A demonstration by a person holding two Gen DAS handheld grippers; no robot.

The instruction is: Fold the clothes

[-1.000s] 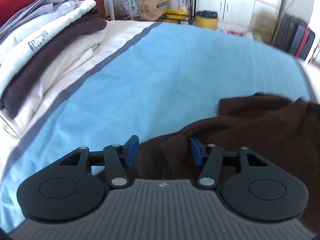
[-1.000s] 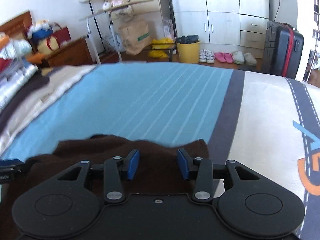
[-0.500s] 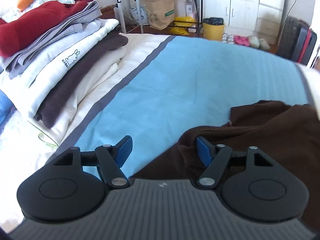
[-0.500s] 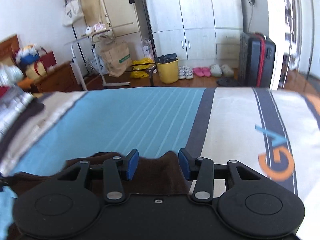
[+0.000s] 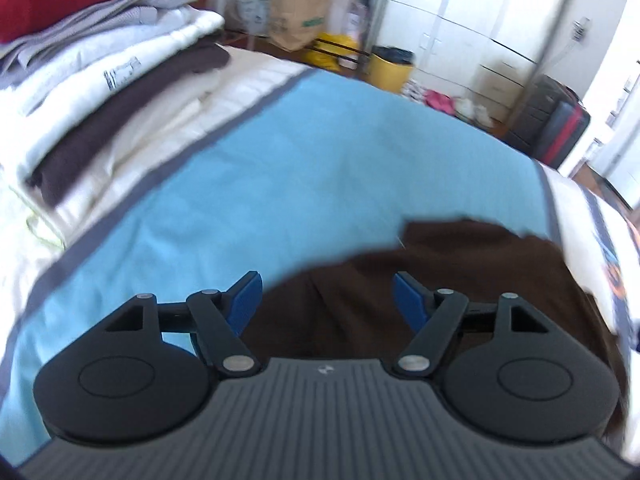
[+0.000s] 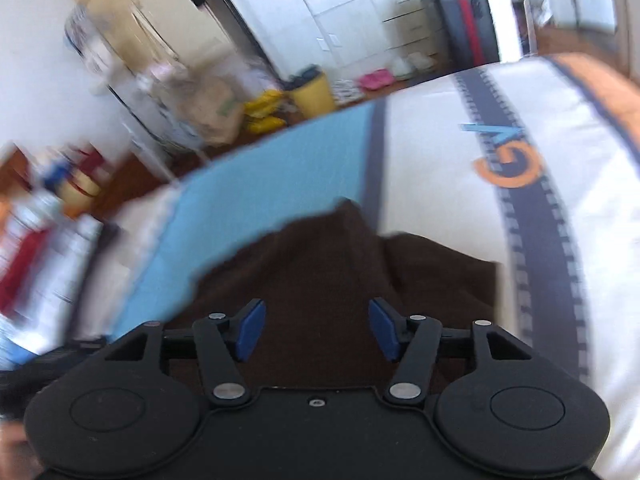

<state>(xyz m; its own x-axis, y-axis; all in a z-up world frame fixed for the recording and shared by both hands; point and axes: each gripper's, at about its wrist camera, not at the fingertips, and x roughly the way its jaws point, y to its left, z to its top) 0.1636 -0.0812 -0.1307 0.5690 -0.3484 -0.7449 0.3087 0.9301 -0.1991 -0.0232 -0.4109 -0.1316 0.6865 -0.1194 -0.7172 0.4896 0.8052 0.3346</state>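
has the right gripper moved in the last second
Yes. The right gripper has tilted: the yellow bin and bed edge now slant, and the view is motion-blurred.

- White wardrobe point(image 5: 460, 36) along the far wall, brightly lit.
- Yellow bin point(image 5: 390, 66) and brown paper bag point(image 5: 300, 16) on the floor.
- Dark suitcase point(image 5: 554, 130) at far right.

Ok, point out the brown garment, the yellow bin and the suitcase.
brown garment point(image 5: 460, 280), left wrist view, on its flat middle.
yellow bin point(image 5: 390, 68), left wrist view, on its side wall.
suitcase point(image 6: 464, 20), right wrist view, on its front by the red stripe.
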